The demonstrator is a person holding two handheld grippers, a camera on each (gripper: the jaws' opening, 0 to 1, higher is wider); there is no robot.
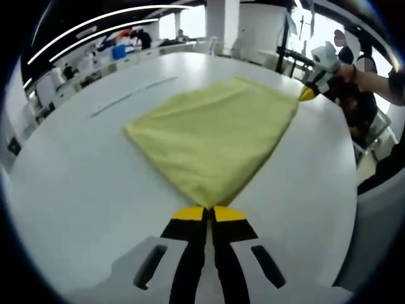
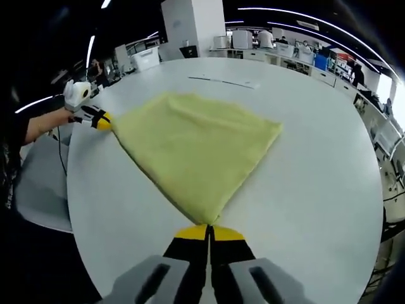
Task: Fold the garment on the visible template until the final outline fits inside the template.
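both hand-held grippers (image 1: pixel 209 213) (image 2: pixel 209 232) pinch yellow garment (image 1: pixel 215 133) corners.

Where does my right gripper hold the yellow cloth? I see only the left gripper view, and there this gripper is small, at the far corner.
Observer: In the right gripper view, the right gripper has its jaws together on a pointed corner of the yellow cloth.
Operator: How does the cloth lie from that corner?
Observer: It widens away from the jaws as a wedge, resting on the white table, with soft creases near its far edge.
Operator: How does my left gripper look from that side?
Observer: The left gripper pinches the cloth's left corner close to the table's edge, with a grey chair just beyond that edge.
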